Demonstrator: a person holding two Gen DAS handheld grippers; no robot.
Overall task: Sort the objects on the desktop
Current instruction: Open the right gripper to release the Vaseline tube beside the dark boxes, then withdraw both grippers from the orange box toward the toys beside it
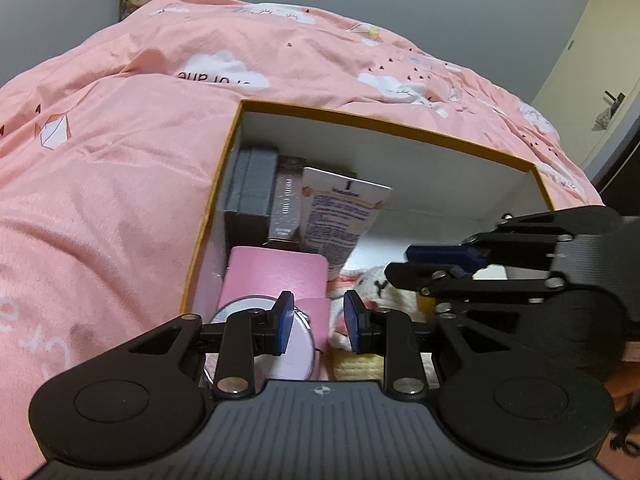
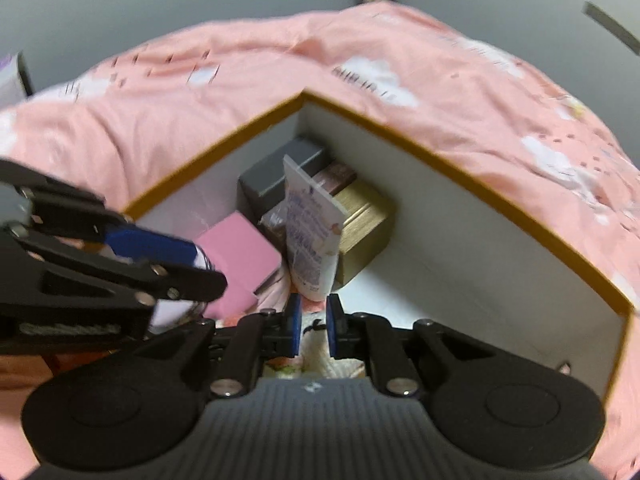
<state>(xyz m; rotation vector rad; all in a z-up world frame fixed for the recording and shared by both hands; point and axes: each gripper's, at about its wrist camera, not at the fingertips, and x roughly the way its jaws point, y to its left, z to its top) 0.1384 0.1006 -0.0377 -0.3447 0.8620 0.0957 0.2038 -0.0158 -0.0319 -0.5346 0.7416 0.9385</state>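
An open cardboard box with a mustard rim [image 1: 384, 124] lies on a pink bedspread. Inside it are a grey box [image 1: 252, 184], a brown packet [image 1: 286, 204], a white tube [image 1: 340, 216] leaning upright, a pink box [image 1: 276, 276], a round pale tin [image 1: 260, 340] and a white plush toy [image 1: 380, 288]. My left gripper [image 1: 320, 322] hovers over the tin and pink box, open and empty. In the right wrist view a gold box [image 2: 364, 224] stands behind the tube [image 2: 310, 240]. My right gripper [image 2: 313, 324] sits just short of the tube's cap, its pads slightly apart with nothing between them.
The pink bedspread [image 1: 120, 200] surrounds the box on all sides. The box's right half [image 2: 460, 280] shows bare white floor. A grey wall [image 1: 440, 8] rises behind the bed, with a door [image 1: 592, 60] at the right. The two grippers hang close together over the box's near end.
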